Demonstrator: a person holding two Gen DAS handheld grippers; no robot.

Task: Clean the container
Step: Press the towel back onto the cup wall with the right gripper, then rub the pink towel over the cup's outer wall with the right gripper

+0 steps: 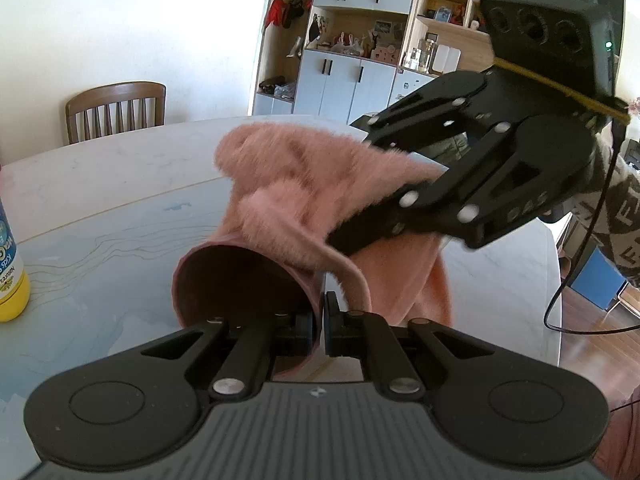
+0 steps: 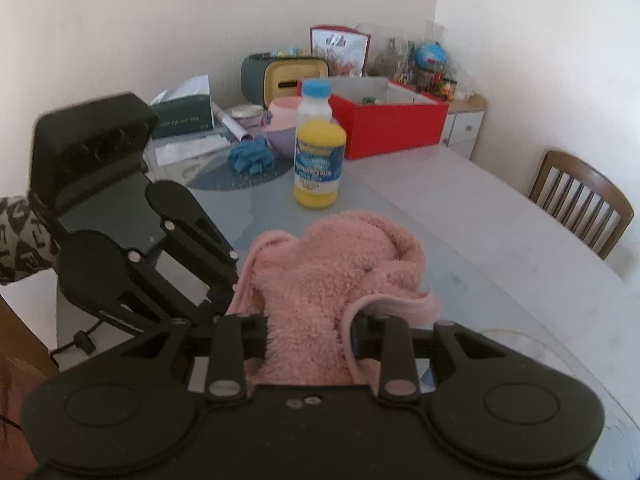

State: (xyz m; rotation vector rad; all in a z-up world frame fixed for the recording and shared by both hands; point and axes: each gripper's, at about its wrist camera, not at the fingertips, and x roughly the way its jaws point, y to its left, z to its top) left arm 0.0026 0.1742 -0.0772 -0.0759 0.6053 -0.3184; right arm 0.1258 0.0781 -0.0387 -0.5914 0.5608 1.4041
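A dusty-pink cup (image 1: pixel 232 280) is held tilted above the table (image 1: pixel 100 184), its dark mouth facing the left wrist camera. My left gripper (image 1: pixel 319 320) is shut on the cup's rim, one finger inside and one outside. A fluffy pink cloth (image 1: pixel 288 176) drapes over the cup's top and far side. My right gripper (image 1: pixel 340 240) comes in from the upper right, its tips buried in the cloth. In the right wrist view the right gripper (image 2: pixel 310 336) is shut on the bunched cloth (image 2: pixel 340 264), which hides the cup. The left gripper (image 2: pixel 228 296) sits just left of it.
A yellow bottle with a blue cap (image 2: pixel 319 148) stands on the table beyond the cloth, also at the left edge as the bottle (image 1: pixel 10 280). Behind it are a red box (image 2: pixel 392 120), a blue rag (image 2: pixel 252 156) and a tissue box (image 2: pixel 184 110). A wooden chair (image 1: pixel 116 110) stands at the table's far side.
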